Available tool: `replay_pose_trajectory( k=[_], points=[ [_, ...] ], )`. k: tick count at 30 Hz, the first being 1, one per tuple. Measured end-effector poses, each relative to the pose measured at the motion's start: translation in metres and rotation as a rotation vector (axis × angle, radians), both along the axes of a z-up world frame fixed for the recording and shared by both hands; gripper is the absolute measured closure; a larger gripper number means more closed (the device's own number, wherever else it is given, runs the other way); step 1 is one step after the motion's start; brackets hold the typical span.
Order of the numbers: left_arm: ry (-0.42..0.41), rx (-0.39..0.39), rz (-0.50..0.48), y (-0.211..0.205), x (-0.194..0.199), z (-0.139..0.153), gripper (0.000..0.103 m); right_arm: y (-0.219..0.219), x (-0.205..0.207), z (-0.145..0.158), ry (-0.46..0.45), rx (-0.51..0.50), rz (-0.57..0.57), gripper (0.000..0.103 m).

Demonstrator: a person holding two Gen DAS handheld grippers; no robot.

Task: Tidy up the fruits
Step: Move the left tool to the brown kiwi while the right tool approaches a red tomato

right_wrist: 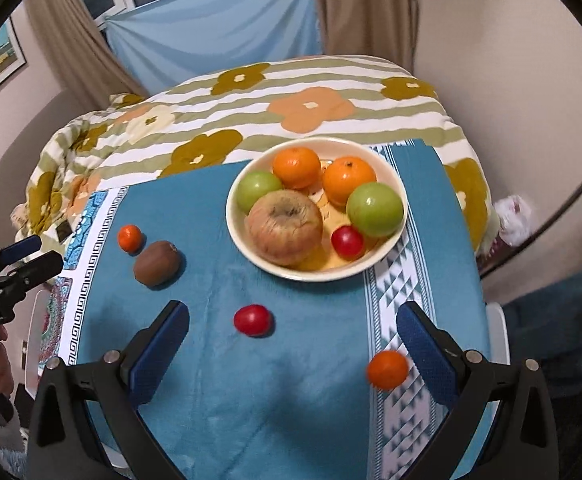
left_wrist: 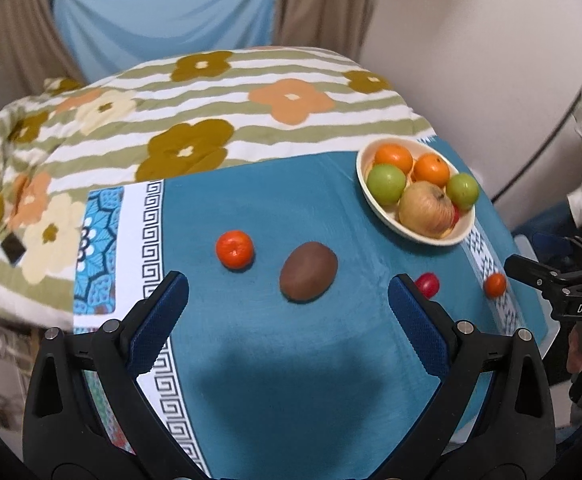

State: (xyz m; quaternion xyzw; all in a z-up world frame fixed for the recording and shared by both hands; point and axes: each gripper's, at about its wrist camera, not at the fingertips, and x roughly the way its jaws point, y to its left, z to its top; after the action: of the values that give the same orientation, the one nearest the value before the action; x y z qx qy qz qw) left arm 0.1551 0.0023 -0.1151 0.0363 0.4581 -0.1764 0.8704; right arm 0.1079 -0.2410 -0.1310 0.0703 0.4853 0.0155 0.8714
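left tongs [left_wrist: 289, 296] released, kiwi [left_wrist: 308, 277] between tips | right tongs [right_wrist: 293, 326] released, red fruit [right_wrist: 253, 320] between tips

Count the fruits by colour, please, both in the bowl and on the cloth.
Orange: 4, two in the bowl at and, two on the cloth at and
Green: 2
Red: 2
Brown kiwi: 1
Yellowish wrinkled apple: 1
Total: 10
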Motion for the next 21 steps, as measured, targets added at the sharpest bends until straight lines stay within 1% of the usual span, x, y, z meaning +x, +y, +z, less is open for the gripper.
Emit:
replay_pose_trajectory(
  k=[6,12,15,17,19,21],
  points=[
    [0.007,0.013,-0.112,-0.001,0.011,-0.020,0.000,0.014,-0.009,-0.017,0.010,0.031,-0.076,0.000],
    [0.003,0.061,-0.240,-0.016,0.023,-0.048,0.000,0.029,-0.016,-0.035,0.009,-0.015,-0.114,0.000],
    [0.020,0.076,-0.300,-0.026,0.028,-0.064,0.006,0.034,-0.017,-0.047,0.017,-0.033,-0.121,0.000],
    [0.014,0.104,-0.332,-0.032,0.030,-0.073,0.007,0.035,-0.017,-0.053,0.021,-0.029,-0.127,0.000],
    [0.006,0.123,-0.358,-0.037,0.031,-0.081,0.012,0.036,-0.017,-0.059,0.029,-0.023,-0.134,0.000],
    [0.002,0.144,-0.385,-0.042,0.031,-0.088,0.014,0.038,-0.017,-0.065,0.041,-0.014,-0.135,0.000]
  ],
)
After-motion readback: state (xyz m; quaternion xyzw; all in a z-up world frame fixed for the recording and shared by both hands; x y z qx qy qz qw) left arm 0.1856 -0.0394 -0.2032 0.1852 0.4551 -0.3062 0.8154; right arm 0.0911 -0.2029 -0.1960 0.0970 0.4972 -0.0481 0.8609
